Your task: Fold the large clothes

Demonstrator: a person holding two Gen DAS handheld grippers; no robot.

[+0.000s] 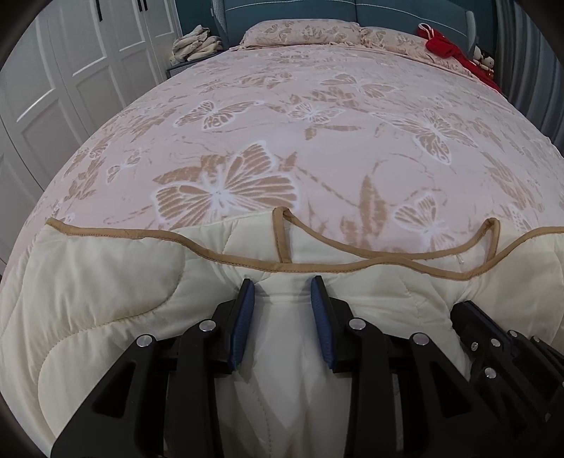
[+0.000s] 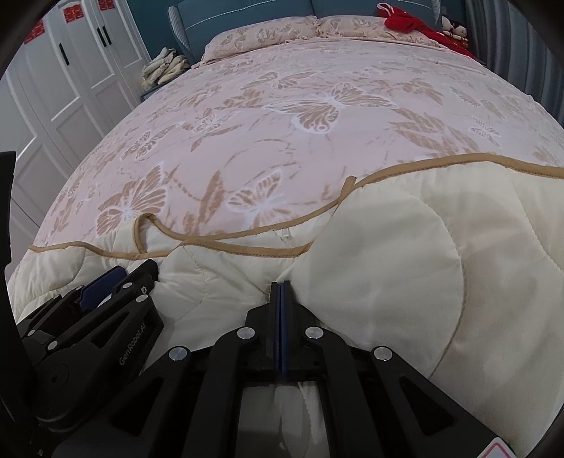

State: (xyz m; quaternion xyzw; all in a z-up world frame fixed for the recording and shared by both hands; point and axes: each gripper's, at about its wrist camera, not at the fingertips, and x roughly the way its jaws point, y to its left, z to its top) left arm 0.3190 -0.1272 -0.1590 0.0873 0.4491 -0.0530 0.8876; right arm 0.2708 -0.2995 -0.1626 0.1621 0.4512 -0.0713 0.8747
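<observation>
A cream quilted garment (image 1: pixel 105 303) with tan piping lies at the near end of a bed; it also shows in the right wrist view (image 2: pixel 405 267). My left gripper (image 1: pixel 284 285) is open, its blue pads on either side of a raised fold of the cream fabric, which bulges between them. My right gripper (image 2: pixel 281 286) is shut on a fold of the same garment. The two grippers sit side by side: the right one shows at the right edge of the left wrist view (image 1: pixel 469 317), the left one at the left of the right wrist view (image 2: pixel 116 278).
The bed carries a pink butterfly-print cover (image 1: pixel 282 123) with pillows (image 1: pixel 299 31) at the far end. A red cloth (image 1: pixel 444 45) lies at the far right corner. White wardrobe doors (image 1: pixel 53 77) stand to the left, with a heap of beige cloth (image 1: pixel 195 42) beside the headboard.
</observation>
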